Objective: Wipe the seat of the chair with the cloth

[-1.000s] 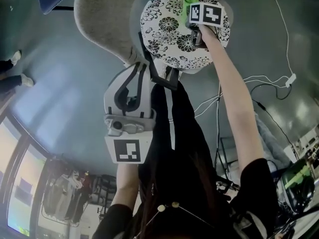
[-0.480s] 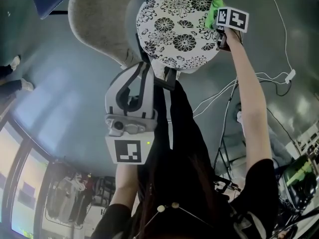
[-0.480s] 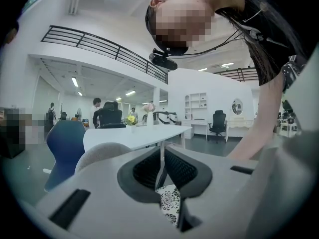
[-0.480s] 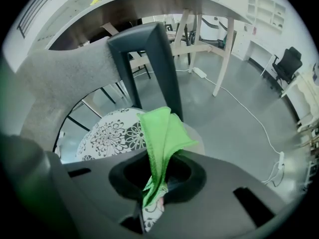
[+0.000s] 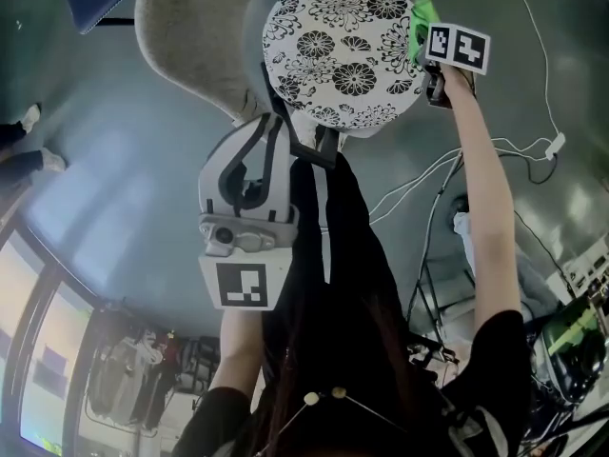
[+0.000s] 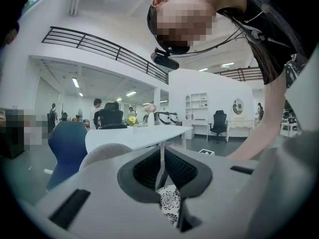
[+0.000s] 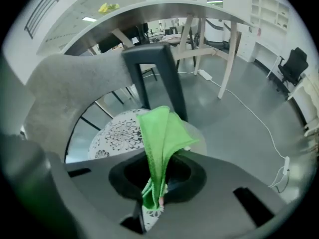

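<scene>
The right gripper (image 7: 157, 195) has its fingers (image 7: 197, 180) pinching the green cloth (image 7: 162, 133), which sticks up from between them at the 2 o'clock edge of the floral chair seat (image 5: 333, 50). The left gripper (image 5: 276, 127), fingers pressed together on nothing, hangs at the seat's 7 o'clock.

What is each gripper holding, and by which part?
The right gripper pinches the green cloth by its bunched lower end; the rest sticks out past the jaws. The left gripper holds nothing, its jaws together.

Cloth (image 5: 420, 17) partly behind marker cube (image 5: 458, 48)
</scene>
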`<action>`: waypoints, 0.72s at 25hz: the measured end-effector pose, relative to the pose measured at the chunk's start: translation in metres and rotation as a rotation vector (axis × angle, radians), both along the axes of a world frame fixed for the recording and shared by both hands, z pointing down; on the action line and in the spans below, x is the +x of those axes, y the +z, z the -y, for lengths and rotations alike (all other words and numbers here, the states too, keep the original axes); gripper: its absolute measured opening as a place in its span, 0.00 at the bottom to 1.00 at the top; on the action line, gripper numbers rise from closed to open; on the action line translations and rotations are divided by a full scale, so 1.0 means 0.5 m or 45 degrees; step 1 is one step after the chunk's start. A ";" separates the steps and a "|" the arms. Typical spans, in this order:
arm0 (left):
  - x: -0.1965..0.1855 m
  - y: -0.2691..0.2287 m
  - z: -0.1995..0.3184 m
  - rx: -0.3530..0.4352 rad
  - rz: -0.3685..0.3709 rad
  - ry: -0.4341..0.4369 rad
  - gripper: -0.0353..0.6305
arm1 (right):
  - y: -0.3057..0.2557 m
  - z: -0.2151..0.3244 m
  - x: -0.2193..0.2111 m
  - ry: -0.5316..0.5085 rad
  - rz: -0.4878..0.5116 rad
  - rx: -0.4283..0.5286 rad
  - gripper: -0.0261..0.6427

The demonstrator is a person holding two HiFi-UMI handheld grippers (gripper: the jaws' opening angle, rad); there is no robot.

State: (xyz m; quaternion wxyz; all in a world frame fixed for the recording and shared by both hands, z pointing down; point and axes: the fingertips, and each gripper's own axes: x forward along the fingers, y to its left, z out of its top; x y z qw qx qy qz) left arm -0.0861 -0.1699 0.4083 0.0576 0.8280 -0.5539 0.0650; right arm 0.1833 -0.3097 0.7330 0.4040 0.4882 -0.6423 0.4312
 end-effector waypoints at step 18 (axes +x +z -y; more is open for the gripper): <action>-0.038 -0.008 -0.021 -0.013 0.013 -0.060 0.09 | -0.003 -0.308 -0.557 -0.318 0.566 -0.285 0.11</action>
